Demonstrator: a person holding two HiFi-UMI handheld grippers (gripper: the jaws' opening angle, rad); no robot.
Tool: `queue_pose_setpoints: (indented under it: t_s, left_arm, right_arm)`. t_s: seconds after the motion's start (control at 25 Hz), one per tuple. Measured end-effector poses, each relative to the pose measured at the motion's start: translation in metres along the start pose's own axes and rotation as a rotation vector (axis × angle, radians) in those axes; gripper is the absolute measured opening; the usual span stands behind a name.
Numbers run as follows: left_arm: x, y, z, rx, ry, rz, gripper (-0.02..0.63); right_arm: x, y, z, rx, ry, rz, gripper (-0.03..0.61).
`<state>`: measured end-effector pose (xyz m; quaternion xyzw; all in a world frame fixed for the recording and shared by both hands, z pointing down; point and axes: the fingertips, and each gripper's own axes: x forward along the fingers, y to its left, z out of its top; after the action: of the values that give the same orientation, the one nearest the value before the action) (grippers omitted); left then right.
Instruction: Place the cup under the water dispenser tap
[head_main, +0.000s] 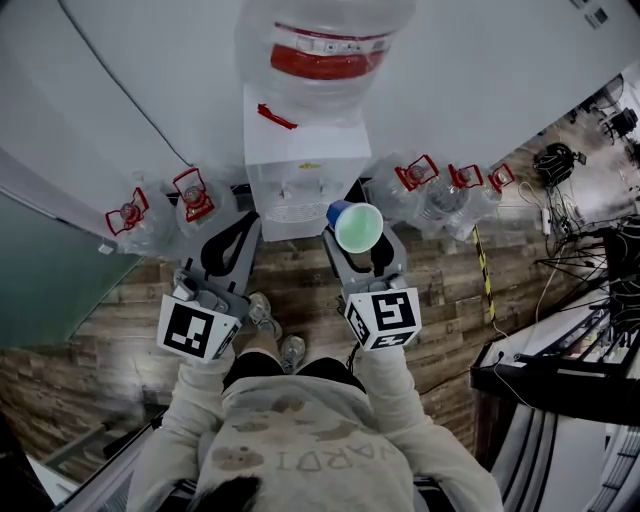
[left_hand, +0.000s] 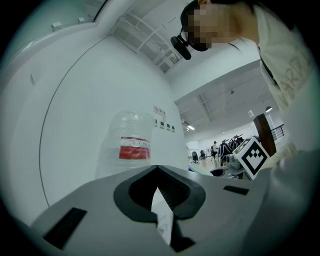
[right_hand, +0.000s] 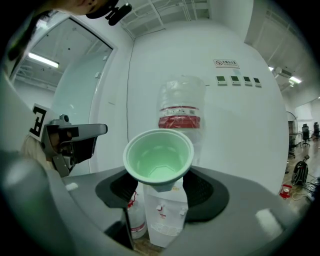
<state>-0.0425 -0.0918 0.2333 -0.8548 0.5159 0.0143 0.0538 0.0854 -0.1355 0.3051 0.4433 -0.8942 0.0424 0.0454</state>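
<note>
One green-lined blue plastic cup (right_hand: 159, 157) is pinched by the right gripper (right_hand: 160, 186), its base hidden between the jaws; the white water dispenser (right_hand: 165, 220) stands beyond. The jaws of the left gripper (left_hand: 157, 169) are pressed together, empty.

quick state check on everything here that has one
cup: upright, empty, held in the air
right gripper: shut on cup
left gripper: shut, empty
water dispenser: bottle mounted, nothing under taps
floor bottles: upright, capped
</note>
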Motion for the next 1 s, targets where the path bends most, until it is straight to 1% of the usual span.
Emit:
queue_pose_setpoints:
  t_s: [0.28, 0.4, 0.56, 0.68, 1.0]
  left_arm:
    - [0.009, 0.025, -0.024, -0.014, 0.025, 0.001, 0.005]
    - [0.013, 0.036, -0.035, -0.045, 0.047, 0.006, 0.005]
    - [0.02, 0.049, -0.048, -0.055, 0.056, 0.0, 0.005]
    - [0.023, 0.056, -0.061, -0.079, 0.084, -0.001, 0.005]
    - [0.029, 0.07, -0.088, -0.098, 0.115, -0.011, 0.005]
  right_arm:
    - [0.034, -0.001, -0.03, 0.011, 0.056, -0.001, 0.288]
    - [0.05, 0.0, -0.042, 0.012, 0.078, -0.002, 0.288]
    - [0.07, -0.003, -0.059, 0.015, 0.108, -0.006, 0.288]
    - [0.084, -0.005, -0.074, 0.017, 0.13, -0.012, 0.288]
    - [0.109, -0.01, -0.117, 0.038, 0.192, -0.023, 0.288]
